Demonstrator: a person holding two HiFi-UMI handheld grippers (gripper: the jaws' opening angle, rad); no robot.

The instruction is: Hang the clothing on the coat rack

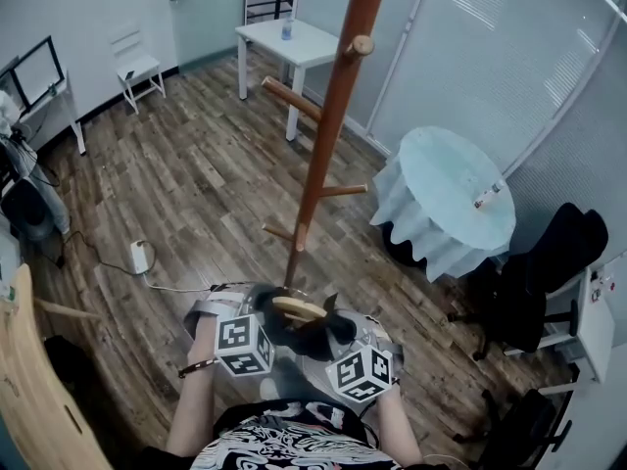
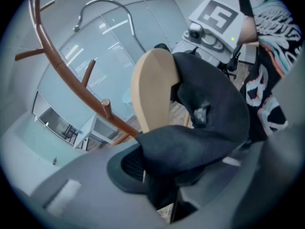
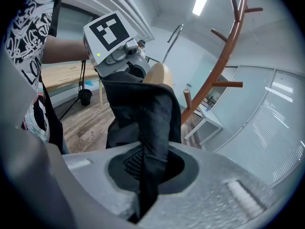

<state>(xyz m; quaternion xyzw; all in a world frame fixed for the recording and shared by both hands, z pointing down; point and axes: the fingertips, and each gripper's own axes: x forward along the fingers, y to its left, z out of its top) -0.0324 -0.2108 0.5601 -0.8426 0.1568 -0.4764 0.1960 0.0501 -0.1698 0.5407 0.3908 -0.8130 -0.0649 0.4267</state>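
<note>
Two tools meet at the bottom centre of the head view: left tool (image 1: 271,325) and right tool (image 1: 328,339), each with a marker cube, both on the dark clothing (image 1: 315,337) bunched over a pale wooden hanger (image 1: 297,308). The coat rack (image 1: 328,135) stands just above them in the frame, a reddish-brown pole with round-tipped pegs and nothing between it and the tools. Brown plank floor (image 1: 196,179) lies all round. A white table (image 1: 294,45) with a bottle (image 1: 287,29) is at the top centre and a white chair (image 1: 137,67) at the upper left. A round table (image 1: 446,199) under a pale wavy-edged cloth is at the right. A black office chair (image 1: 549,262) sits at the far right and a white power strip (image 1: 140,256) at the left.

Left gripper view: the jaws clamp a thick fold of the matte dark fabric at the bottom centre. The smooth, flat, rounded hanger rises above it, with a thin curved metal hook (image 2: 102,8) at the top. The coat rack arcs across the left and the right tool's cube is at the upper right.

Right gripper view: the jaws are nearly together, pinching a narrow hanging strip of the fabric. The hanger tip peeks above the cloth. The left tool's cube is at the upper left, the rack at the upper right.
</note>
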